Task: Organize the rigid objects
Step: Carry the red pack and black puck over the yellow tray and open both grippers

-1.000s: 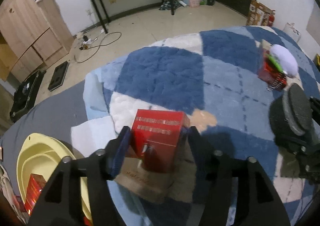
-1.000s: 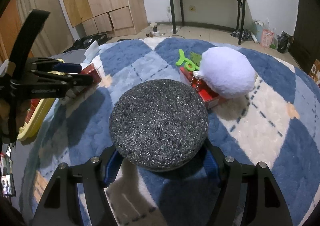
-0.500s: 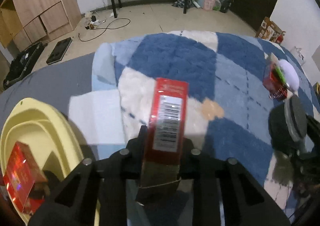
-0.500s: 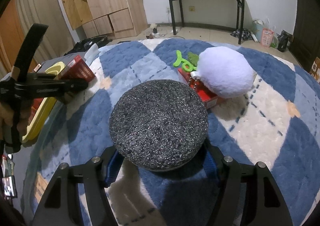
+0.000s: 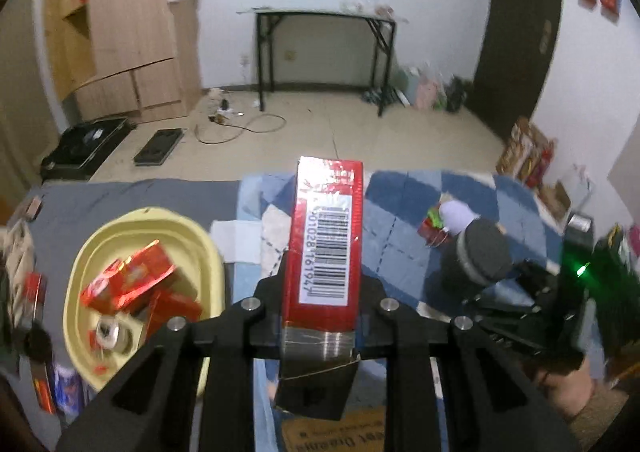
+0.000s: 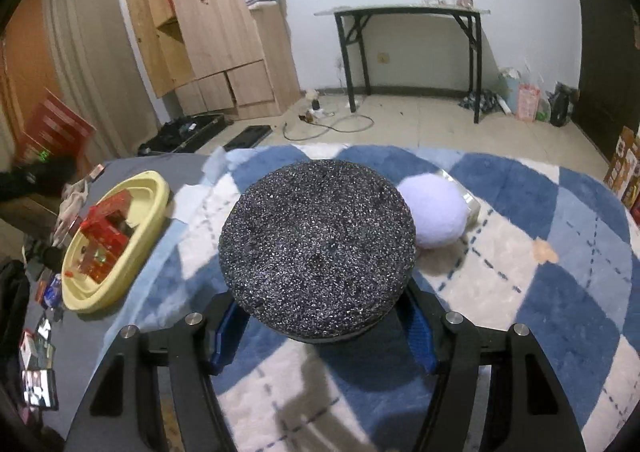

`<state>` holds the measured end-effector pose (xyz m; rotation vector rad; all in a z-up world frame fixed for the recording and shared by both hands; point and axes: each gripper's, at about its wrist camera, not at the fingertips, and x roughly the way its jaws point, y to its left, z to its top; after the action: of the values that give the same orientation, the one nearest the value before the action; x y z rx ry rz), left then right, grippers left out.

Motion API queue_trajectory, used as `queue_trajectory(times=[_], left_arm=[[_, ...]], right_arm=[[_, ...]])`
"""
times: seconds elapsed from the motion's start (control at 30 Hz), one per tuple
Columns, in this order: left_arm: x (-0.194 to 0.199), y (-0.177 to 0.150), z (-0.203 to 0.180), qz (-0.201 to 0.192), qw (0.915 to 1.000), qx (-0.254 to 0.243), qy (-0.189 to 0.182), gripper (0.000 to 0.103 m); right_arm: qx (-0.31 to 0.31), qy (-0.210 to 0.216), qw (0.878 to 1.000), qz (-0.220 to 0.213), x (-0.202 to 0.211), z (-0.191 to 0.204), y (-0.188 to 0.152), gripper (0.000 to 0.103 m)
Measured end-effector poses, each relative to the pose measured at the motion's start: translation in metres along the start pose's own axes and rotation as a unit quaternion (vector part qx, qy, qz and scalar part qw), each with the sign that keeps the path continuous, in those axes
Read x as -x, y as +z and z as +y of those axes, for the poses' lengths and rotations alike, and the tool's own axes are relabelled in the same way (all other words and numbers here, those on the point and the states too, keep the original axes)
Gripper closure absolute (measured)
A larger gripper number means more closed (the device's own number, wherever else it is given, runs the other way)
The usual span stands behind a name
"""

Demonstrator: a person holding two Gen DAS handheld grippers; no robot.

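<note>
Boxes (image 5: 132, 284) already fill the basin (image 5: 208, 252) at 9 o'clock; left gripper (image 5: 322, 304) clamps 1 red box (image 5: 326, 236), right gripper (image 6: 320, 326) clamps a black disc (image 6: 316, 252), both undelivered.

Glossy red box (image 5: 326, 236); rough speckled disc (image 6: 316, 256); fluffy blanket (image 6: 540, 272).

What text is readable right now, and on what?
"0010281161947" (last digits unsure): barcode label on the red box, in the left tongs.
White print at the box's top: blurred.
Upside-down print on the brown card below: unreadable.
Red boxes in the yellow basin: too small.
</note>
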<state>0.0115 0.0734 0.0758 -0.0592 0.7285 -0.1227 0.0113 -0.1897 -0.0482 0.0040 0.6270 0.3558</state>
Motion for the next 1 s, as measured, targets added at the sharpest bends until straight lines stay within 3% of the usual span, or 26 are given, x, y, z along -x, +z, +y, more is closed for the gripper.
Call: queue_trajectory(times=[0.13, 0.23, 0.37, 0.57, 0.73, 0.77, 0.83, 1.0], left_arm=[[0.016, -0.017, 0.018, -0.010, 0.9987, 0.043, 0.026, 0.078], [0.017, -0.018, 0.028, -0.013, 0.9977, 0.048, 0.046, 0.078], [0.028, -0.015, 0.044, -0.030, 0.9957, 0.080, 0.034, 0.078], [0.031, -0.016, 0.052, -0.037, 0.9947, 0.089, 0.036, 0.078], [0.031, -0.017, 0.093, -0.023, 0.9914, 0.120, 0.048, 0.078], [0.031, -0.020, 0.110, -0.017, 0.9887, 0.142, 0.044, 0.078], [0.027, -0.031, 0.156, 0.000, 0.9746, 0.219, 0.046, 0.078], [0.016, -0.045, 0.214, 0.048, 0.9577, 0.264, 0.104, 0.078]], right_arm=[[0.025, -0.001, 1.000, 0.005, 0.017, 0.009, -0.015, 0.036], [0.055, -0.008, 0.998, 0.013, 0.025, 0.022, -0.019, 0.036], [0.076, -0.014, 0.997, 0.025, 0.031, 0.038, -0.021, 0.036], [0.098, -0.016, 0.994, 0.039, 0.025, 0.055, -0.015, 0.036], [0.102, 0.010, 0.994, 0.024, 0.018, 0.077, 0.010, 0.036], [0.102, 0.016, 0.994, 0.021, 0.016, 0.080, 0.012, 0.036], [0.104, 0.034, 0.994, 0.012, 0.015, 0.095, 0.021, 0.036], [0.106, 0.094, 0.990, 0.016, 0.002, 0.137, 0.033, 0.036]])
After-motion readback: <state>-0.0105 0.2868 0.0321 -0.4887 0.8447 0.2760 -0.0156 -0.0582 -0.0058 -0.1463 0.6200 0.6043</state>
